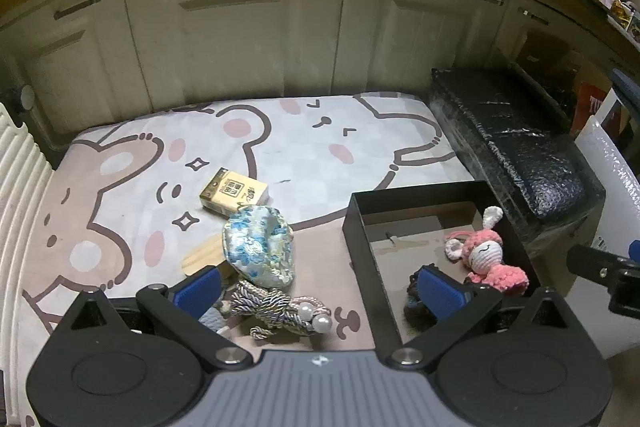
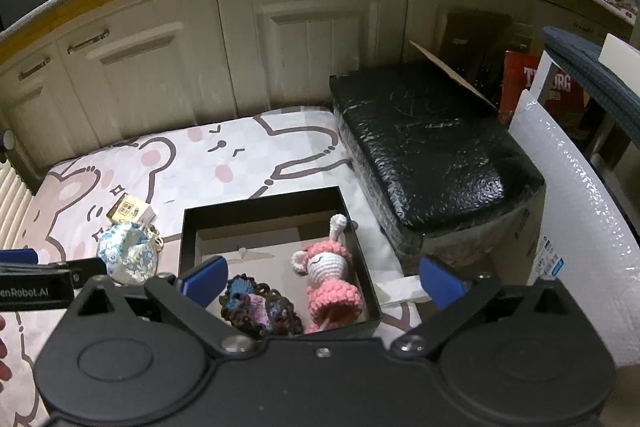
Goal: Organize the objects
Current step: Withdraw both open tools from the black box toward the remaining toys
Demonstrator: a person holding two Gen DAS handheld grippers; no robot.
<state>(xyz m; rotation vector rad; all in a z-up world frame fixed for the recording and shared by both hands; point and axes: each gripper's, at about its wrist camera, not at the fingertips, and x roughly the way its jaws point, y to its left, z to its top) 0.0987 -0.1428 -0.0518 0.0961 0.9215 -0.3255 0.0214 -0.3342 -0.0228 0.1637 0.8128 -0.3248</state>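
Brocade pouch [image 1: 259, 247] and yellow pack [image 1: 234, 191] lie left of centre on the printed mat [image 1: 300, 147], unsorted. Left tool [image 1: 320, 291] and right tool [image 2: 322, 277] gape wide, empty. Black box [image 2: 192, 227], lower centre, collects pink doll [image 2: 330, 267] and crochet piece [image 2: 260, 307]; the latter is partly hidden.

Crocheted yarn doll [image 2: 332, 267] lies in a matt black cardboard box [image 2: 192, 227].

left gripper [image 1: 320, 291]: matte black plastic body, grey ribbed centre plate, blue fingertip pads [image 1: 200, 289]
right gripper [image 2: 322, 279]: black body, round housings at 7 and 5 o'clock
pivot screws [image 2: 236, 343]: silver
marking: white lettering on side bar at 9 o'clock
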